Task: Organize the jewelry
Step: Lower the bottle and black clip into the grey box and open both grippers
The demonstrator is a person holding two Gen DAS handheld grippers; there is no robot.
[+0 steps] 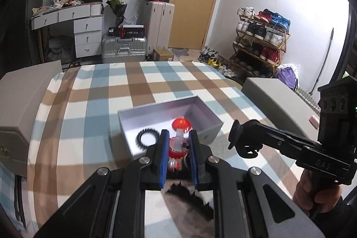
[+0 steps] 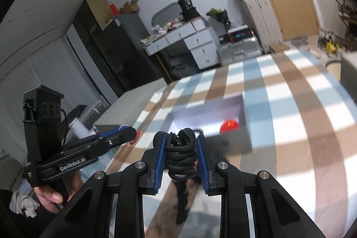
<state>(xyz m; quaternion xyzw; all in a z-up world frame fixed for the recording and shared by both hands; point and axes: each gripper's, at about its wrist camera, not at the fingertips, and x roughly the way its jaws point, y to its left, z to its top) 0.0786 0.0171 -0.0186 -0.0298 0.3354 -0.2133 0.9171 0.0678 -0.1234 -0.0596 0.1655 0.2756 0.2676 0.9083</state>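
My left gripper [image 1: 179,133] is shut on a red and clear beaded piece [image 1: 178,146], held above the near edge of an open grey box [image 1: 202,108]. Inside the box lie a red round item [image 1: 181,123] and a black beaded ring [image 1: 146,138]. To the right, my right gripper [image 1: 236,137] carries a black coil. In the right wrist view, that right gripper [image 2: 180,136] is shut on the bundle of black coiled cord [image 2: 180,155]. The box [image 2: 232,144] and red item [image 2: 229,126] lie just beyond it. The left gripper [image 2: 133,134] is at the left.
A blue, brown and white checked cloth [image 1: 100,90] covers the table. Grey box lids rest at its left edge [image 1: 22,104] and right edge [image 1: 272,99]. A hand [image 1: 312,193] grips the right tool. Suitcases [image 1: 125,48] and a shoe rack [image 1: 258,41] stand beyond.
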